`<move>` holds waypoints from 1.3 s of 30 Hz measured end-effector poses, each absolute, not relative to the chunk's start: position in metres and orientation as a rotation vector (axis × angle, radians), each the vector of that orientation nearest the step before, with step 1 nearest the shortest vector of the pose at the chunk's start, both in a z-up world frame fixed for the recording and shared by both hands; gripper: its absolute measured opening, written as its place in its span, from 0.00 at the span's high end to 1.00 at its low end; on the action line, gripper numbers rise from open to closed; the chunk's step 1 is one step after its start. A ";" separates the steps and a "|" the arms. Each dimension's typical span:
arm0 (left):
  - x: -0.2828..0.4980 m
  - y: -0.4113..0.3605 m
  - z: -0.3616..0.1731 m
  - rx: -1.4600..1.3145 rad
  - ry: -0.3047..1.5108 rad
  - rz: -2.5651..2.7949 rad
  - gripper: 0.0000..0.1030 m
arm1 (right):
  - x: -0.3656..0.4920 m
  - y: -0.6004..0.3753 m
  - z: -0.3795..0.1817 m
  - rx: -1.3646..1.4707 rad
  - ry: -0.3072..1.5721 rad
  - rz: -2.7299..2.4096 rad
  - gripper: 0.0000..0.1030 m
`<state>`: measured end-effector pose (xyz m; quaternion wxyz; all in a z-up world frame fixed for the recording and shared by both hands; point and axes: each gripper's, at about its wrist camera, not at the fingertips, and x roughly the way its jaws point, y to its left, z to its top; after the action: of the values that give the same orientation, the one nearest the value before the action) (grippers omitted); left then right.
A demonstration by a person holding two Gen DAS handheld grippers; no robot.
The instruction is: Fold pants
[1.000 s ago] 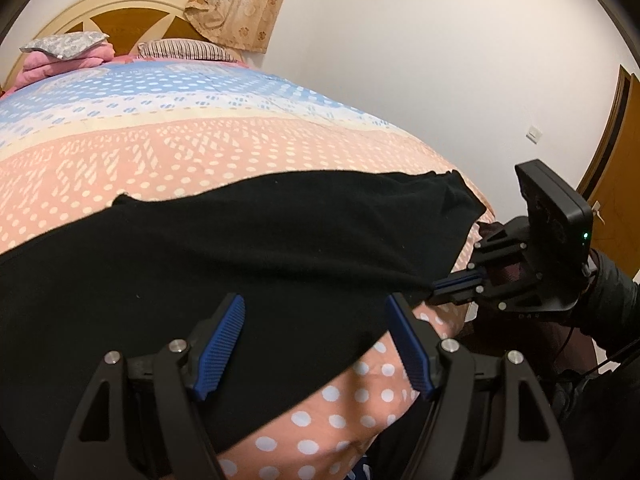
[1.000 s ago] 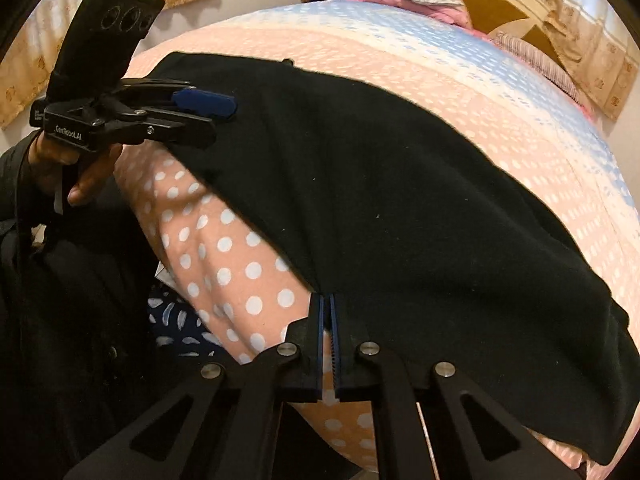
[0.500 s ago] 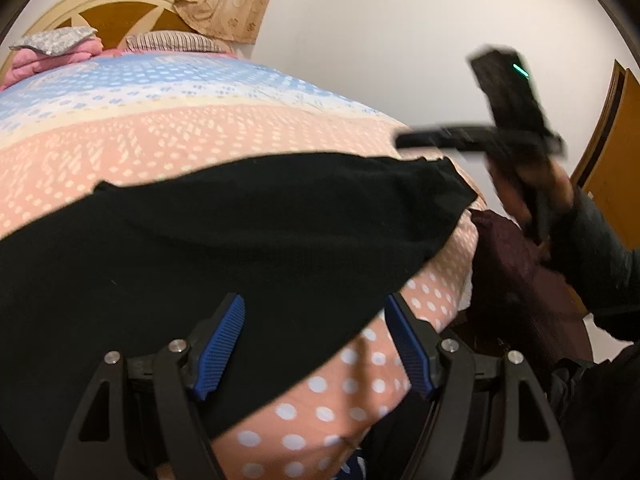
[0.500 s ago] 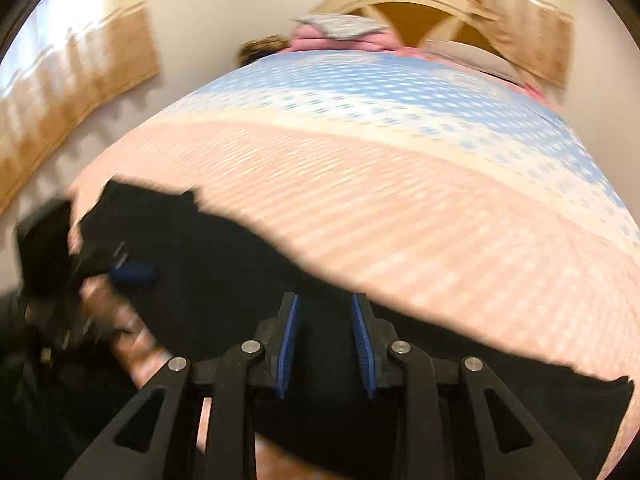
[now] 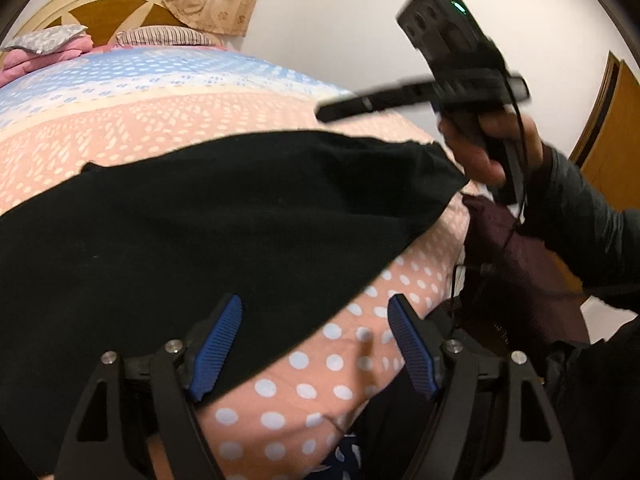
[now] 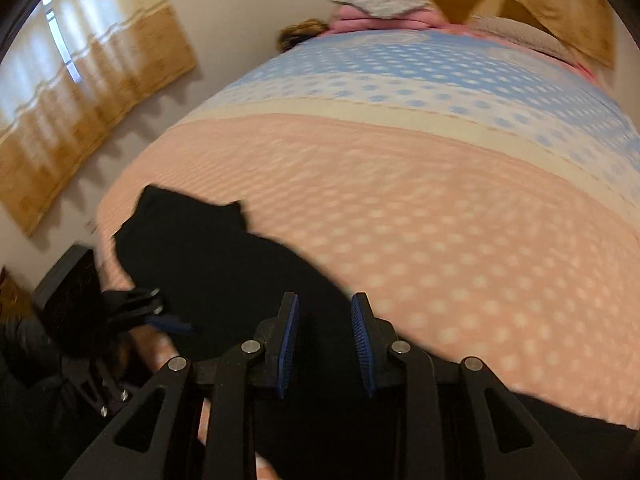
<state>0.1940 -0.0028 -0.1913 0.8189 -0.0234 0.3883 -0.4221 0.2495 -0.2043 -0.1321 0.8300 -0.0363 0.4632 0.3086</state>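
Observation:
The black pants (image 5: 208,216) lie flat across the near part of the bed; they also show in the right wrist view (image 6: 224,264). My left gripper (image 5: 316,344) is open and empty, low over the pants' near edge at the bed's side. My right gripper (image 6: 325,344) is partly open and empty, raised above the pants. In the left wrist view the right gripper (image 5: 424,96) hovers in the air above the pants' right corner. In the right wrist view the left gripper (image 6: 160,320) sits low at the left.
The bed (image 5: 168,100) has a pink, cream and blue dotted cover (image 6: 420,208). Pillows (image 5: 164,36) and a headboard (image 5: 100,4) are at the far end. A wooden door (image 5: 616,136) is at the right. Curtains (image 6: 80,100) hang on the left wall.
My right gripper has let go of the pants' edge, opened partway and lifted up above the bed. My left gripper stayed open and barely moved.

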 end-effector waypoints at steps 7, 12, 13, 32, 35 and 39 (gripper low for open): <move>0.186 0.022 -0.182 -0.031 0.785 -0.851 0.24 | 0.162 -0.173 -0.150 -0.333 0.985 0.685 0.72; 0.189 0.024 -0.185 -0.046 0.798 -0.810 0.24 | 0.145 -0.152 -0.178 -0.455 0.994 0.624 0.72; 0.189 0.025 -0.184 -0.052 0.792 -0.801 0.24 | 0.144 -0.150 -0.182 -0.461 1.006 0.610 0.74; 0.195 0.007 -0.195 -0.032 0.835 -0.842 0.24 | 0.147 -0.336 -0.135 -0.039 0.863 0.130 0.80; 0.195 0.005 -0.195 -0.021 0.837 -0.836 0.24 | 0.149 -0.433 -0.127 0.086 0.804 -0.126 0.78; 0.197 -0.003 -0.195 -0.011 0.843 -0.825 0.24 | 0.158 -0.527 -0.127 0.185 0.774 -0.279 0.59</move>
<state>0.1969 -0.0028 -0.1948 0.8312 -0.0053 0.3973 -0.3889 0.1583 -0.5268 -0.1272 0.9125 0.0898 0.3754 -0.1353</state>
